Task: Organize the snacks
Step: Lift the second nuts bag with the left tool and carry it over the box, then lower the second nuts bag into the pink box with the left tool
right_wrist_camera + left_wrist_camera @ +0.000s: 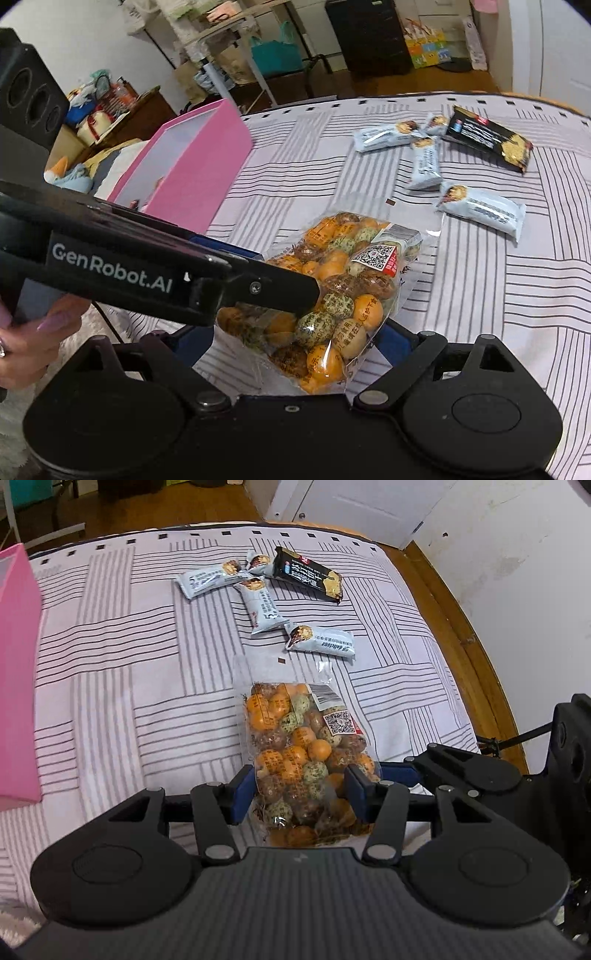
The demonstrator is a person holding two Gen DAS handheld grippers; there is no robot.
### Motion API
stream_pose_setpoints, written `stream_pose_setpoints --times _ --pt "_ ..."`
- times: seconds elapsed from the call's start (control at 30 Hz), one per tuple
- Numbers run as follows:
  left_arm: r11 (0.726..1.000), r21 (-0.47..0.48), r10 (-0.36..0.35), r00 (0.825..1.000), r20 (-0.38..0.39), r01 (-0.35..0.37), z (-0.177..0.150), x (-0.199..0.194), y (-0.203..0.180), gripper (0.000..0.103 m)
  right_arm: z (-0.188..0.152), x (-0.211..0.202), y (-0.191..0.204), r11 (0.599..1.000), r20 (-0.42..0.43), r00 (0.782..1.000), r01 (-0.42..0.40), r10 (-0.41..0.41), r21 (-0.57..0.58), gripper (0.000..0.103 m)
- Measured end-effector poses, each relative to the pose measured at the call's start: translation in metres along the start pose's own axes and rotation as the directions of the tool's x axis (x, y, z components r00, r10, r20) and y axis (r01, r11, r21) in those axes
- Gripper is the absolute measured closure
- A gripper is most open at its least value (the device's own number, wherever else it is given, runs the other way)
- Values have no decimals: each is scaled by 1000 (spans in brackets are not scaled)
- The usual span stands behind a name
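Note:
A clear bag of orange, green and brown wrapped balls (295, 738) hangs a little above the striped bed sheet (129, 672). My left gripper (300, 792) is shut on its lower half, blue pads pressing both sides. In the right wrist view the same bag (351, 273) lies between the fingers of my right gripper (295, 343), which is shut on its near end. There the left gripper (280, 273) crosses in from the left and hides the right gripper's left pad. Several white snack bars (264, 607) and a black packet (308, 574) lie farther up the sheet.
A pink open box (199, 166) stands at the bed's left side, also the pink box (18, 672) at the left edge. A wooden frame (461, 627) and white wall border the bed on the right. A hand (33, 343) holds the left gripper. Shelves and clutter stand beyond.

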State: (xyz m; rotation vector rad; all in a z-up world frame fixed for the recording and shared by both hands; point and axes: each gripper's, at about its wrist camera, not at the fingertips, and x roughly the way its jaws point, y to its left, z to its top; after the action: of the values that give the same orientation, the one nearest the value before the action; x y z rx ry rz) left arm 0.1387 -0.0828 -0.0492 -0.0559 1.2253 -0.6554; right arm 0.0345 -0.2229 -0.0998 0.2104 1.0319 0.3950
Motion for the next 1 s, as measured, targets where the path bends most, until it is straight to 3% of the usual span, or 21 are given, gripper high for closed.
stream_pose_setpoints --times 0.33,0.7,0.83,1.0 --pt "999 -37 9 996 94 -6 -36 -57 21 53 2 -13 64 991 2 1000 29 -28 -134 8" --pt "995 -96 54 975 217 -33 -61 -116 61 53 22 -10 134 961 43 999 14 -3 -277 9" --pt "990 -121 110 954 278 -79 -63 -137 83 53 37 1 156 943 70 996 -27 53 -331 9" --pt "975 -170 197 913 357 -144 -60 -160 119 52 62 25 184 919 111 987 -66 118 -389 9"
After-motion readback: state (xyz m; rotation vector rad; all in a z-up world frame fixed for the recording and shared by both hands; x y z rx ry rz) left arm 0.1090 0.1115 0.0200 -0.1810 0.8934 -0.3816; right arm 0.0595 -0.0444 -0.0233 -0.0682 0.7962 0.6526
